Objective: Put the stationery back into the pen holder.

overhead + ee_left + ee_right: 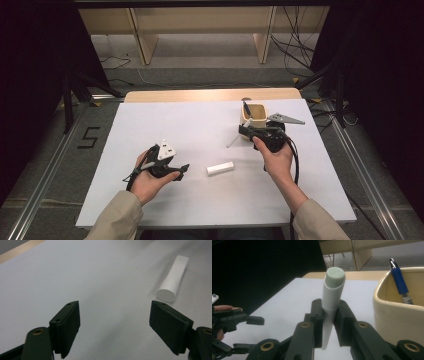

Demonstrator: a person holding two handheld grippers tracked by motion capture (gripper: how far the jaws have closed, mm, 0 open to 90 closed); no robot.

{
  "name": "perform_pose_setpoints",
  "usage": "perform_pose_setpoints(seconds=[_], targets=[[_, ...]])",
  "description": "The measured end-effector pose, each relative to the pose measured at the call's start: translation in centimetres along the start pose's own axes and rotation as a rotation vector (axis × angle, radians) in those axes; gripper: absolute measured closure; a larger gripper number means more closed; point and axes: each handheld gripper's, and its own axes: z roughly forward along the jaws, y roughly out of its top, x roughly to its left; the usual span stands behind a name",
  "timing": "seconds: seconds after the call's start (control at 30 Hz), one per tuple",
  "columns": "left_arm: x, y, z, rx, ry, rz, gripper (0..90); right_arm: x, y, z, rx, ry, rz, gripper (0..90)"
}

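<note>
While the right gripper [329, 322] clamps its jaws on a pale marker [331, 302] beside the cream holder [392, 315], in which a blue pen [400, 283] stands, the left gripper [115, 327] hovers at the near left of the white table [165, 125]. Its jaws are spread wide with nothing between them; a white tube [173, 277] lies just beyond its right jaw.

A white tabletop [165, 125] has a wooden edge at the far side. A cream cup [256, 116] stands near that far side, and a blue pen [400, 285] leans inside it. Wooden shelves [200, 30] stand behind, with black cables [295, 45] on the floor.
</note>
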Motion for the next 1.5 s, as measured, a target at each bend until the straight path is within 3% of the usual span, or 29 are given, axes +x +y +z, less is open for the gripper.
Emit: perform_pose_setpoints(seconds=[0.23,0.67,1.5], targets=[[0.0,0.0,0.0,0.0,0.003,-0.001,25.1,-0.2,0.4,-0.3,-0.008,-0.033,-0.033,78.5],[0.1,-0.1,0.0,0.004,0.007,0.001,25.2,-1.1,1.2,-1.1,-0.04,-0.079,-0.043,78.4],[0.5,-0.3,0.1,0.01,0.016,-0.008,25.4,-2.2,1.6,-2.0,-0.038,-0.128,-0.052,78.4]])
